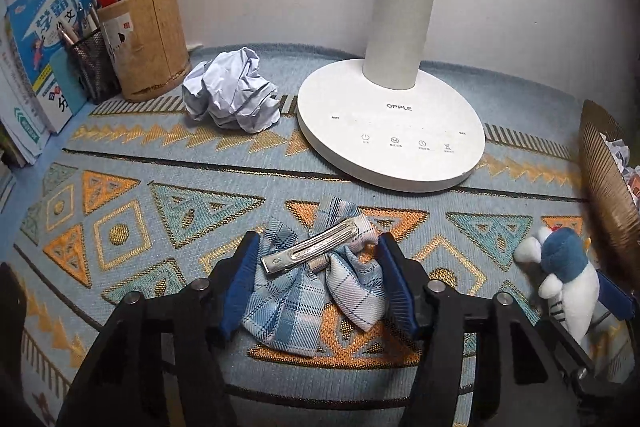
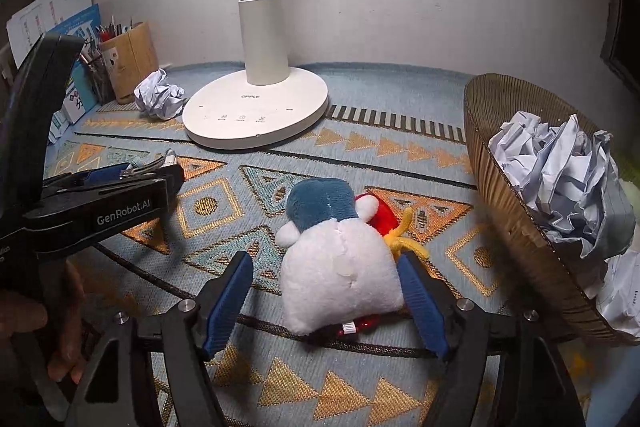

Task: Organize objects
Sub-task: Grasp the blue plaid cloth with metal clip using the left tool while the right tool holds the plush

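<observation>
A blue plaid bow hair clip (image 1: 316, 267) with a metal clasp lies on the patterned mat between the fingers of my left gripper (image 1: 316, 267), which is open around it. A white and blue plush toy (image 2: 336, 259) with red and yellow parts lies on the mat between the fingers of my right gripper (image 2: 326, 291), which is open; the right finger (image 2: 420, 299) is near the plush's side. The plush also shows at the right of the left wrist view (image 1: 564, 275). A crumpled paper ball (image 1: 232, 91) lies at the back near the lamp.
A white desk lamp base (image 1: 392, 131) stands at the back centre. A cardboard pen holder (image 1: 144, 39), a mesh pen cup (image 1: 92, 63) and books (image 1: 40, 47) stand at the back left. A brown basket (image 2: 504, 203) with crumpled paper stands at the right.
</observation>
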Motion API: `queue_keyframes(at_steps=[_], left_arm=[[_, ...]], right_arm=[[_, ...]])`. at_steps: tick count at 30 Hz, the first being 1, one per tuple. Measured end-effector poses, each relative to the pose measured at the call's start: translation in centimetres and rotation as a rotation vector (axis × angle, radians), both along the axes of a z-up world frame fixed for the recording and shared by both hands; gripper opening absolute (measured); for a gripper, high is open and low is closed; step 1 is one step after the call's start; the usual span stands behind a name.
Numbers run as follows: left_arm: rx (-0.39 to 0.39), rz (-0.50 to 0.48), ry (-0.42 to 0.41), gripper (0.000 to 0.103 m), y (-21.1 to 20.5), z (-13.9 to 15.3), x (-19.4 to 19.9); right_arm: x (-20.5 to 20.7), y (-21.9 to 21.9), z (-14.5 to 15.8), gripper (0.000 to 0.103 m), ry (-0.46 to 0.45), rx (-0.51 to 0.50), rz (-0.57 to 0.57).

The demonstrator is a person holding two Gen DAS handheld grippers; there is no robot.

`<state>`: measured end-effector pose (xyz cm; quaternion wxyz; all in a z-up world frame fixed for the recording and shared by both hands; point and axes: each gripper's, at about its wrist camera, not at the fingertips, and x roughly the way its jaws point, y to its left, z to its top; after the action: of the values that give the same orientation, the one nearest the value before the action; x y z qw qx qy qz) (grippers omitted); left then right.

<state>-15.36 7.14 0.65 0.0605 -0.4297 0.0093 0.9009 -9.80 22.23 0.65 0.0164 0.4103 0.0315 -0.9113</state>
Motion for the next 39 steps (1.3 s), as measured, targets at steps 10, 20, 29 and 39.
queue_keyframes(at_steps=[10, 20, 29, 39], left_arm=[[0.163, -0.057, 0.066, 0.043, -2.5, 2.4, 6.2], [0.188, -0.034, 0.102, 0.043, -4.2, 3.1, 14.4], [0.240, -0.033, 0.126, 0.043, -4.3, 1.9, 16.2], [0.254, -0.005, 0.118, 0.045, -4.8, 1.5, 16.4]], right_arm=[[1.7, 1.7, 2.1, 0.053, 0.078, -0.159, 0.039], [8.9, 2.8, 3.6, 0.053, 0.010, -0.260, 0.093], [11.2, 3.1, -0.2, 0.064, -0.066, -0.257, 0.159], [11.1, 3.2, -0.2, 0.068, -0.073, -0.290, 0.165]])
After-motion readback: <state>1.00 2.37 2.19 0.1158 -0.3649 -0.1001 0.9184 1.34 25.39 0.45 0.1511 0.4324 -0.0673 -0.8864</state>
